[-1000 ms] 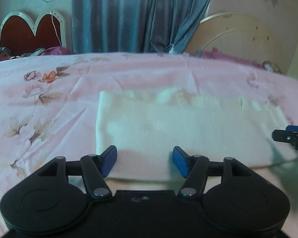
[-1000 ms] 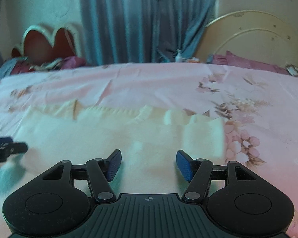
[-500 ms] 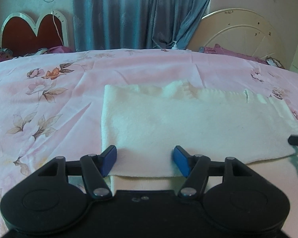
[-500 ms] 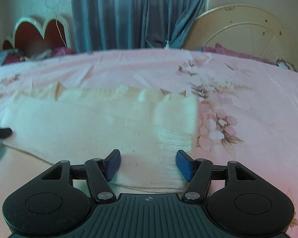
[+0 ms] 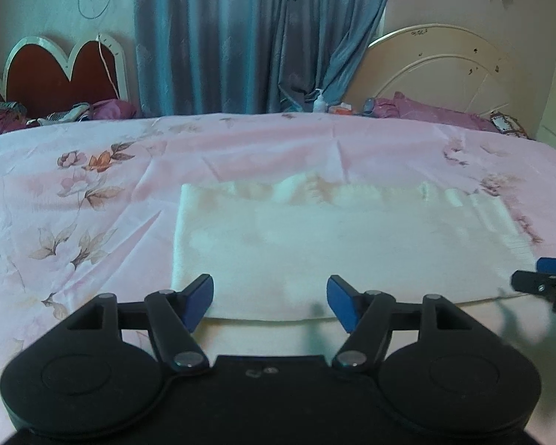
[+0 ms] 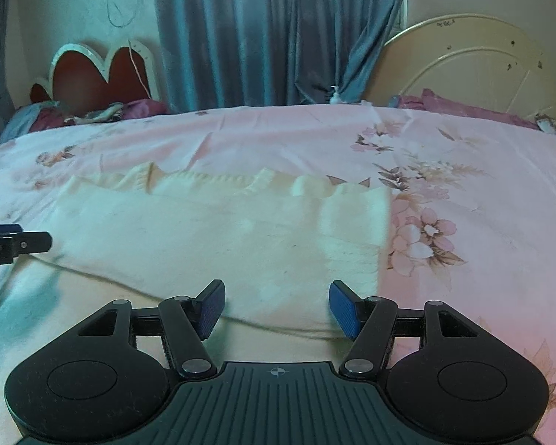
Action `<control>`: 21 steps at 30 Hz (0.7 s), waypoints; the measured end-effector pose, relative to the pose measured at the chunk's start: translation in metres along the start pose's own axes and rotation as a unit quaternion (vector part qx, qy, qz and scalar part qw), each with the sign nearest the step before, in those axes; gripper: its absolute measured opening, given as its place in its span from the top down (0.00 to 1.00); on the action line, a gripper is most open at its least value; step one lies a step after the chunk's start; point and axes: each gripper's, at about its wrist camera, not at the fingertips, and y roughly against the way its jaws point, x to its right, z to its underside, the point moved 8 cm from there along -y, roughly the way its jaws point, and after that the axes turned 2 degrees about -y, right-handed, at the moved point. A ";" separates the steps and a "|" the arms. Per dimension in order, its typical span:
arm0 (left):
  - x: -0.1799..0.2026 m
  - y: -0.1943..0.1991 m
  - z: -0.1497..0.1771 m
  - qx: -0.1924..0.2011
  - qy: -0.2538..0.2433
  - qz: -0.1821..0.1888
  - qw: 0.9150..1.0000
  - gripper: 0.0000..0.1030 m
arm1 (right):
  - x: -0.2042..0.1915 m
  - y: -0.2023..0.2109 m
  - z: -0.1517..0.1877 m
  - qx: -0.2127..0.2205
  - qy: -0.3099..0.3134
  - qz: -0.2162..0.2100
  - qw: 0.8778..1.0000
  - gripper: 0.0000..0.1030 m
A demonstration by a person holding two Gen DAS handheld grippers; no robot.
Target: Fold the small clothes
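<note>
1. Left gripper (image 5: 270, 302): jaws apart, just been opening, gripping nothing (cream fold edge below the gap).
2. Cream garment (image 5: 337, 244): folded into a wide band, flat on the pink floral bedsheet (image 5: 92, 200), at twelve o'clock from both tools.
3. Right gripper (image 6: 277, 309): jaws apart, empty, over the garment's right end.

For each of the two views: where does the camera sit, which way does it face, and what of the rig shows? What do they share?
Left wrist: sits behind the left gripper, looking down across the cream garment on the bed toward the curtain; right gripper at right edge.
Right wrist: sits behind the right gripper, same heading, over the garment's right end; left gripper at left edge.
Shared: garment, bed, curtain, both headboards.
</note>
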 end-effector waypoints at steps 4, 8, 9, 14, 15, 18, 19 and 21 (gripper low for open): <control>0.013 0.014 0.002 0.002 0.000 0.011 1.000 0.34 | -0.007 0.008 0.005 -0.002 -0.001 -0.017 1.000 0.40; 0.027 0.027 0.024 -0.011 0.001 0.025 1.000 0.34 | -0.024 0.018 0.021 -0.017 0.014 -0.040 0.999 0.40; 0.030 0.030 0.031 -0.016 0.001 0.029 0.999 0.34 | -0.028 0.022 0.026 -0.018 0.020 -0.046 0.999 0.40; 0.035 0.054 0.068 -0.033 -0.009 0.041 0.999 0.34 | -0.053 0.045 0.053 -0.029 0.049 -0.083 0.995 0.40; 0.035 0.059 0.073 -0.035 -0.010 0.041 0.999 0.34 | -0.058 0.050 0.059 -0.031 0.056 -0.090 0.994 0.40; 0.033 0.076 0.091 -0.042 -0.012 0.037 0.998 0.35 | -0.074 0.064 0.082 -0.048 0.069 -0.108 0.991 0.71; 0.032 0.080 0.097 -0.045 -0.014 0.035 0.998 0.36 | -0.078 0.068 0.089 -0.054 0.068 -0.112 0.990 0.77; 0.030 0.088 0.113 -0.059 -0.020 0.032 0.998 0.37 | -0.082 0.076 0.104 -0.064 0.068 -0.111 0.990 0.77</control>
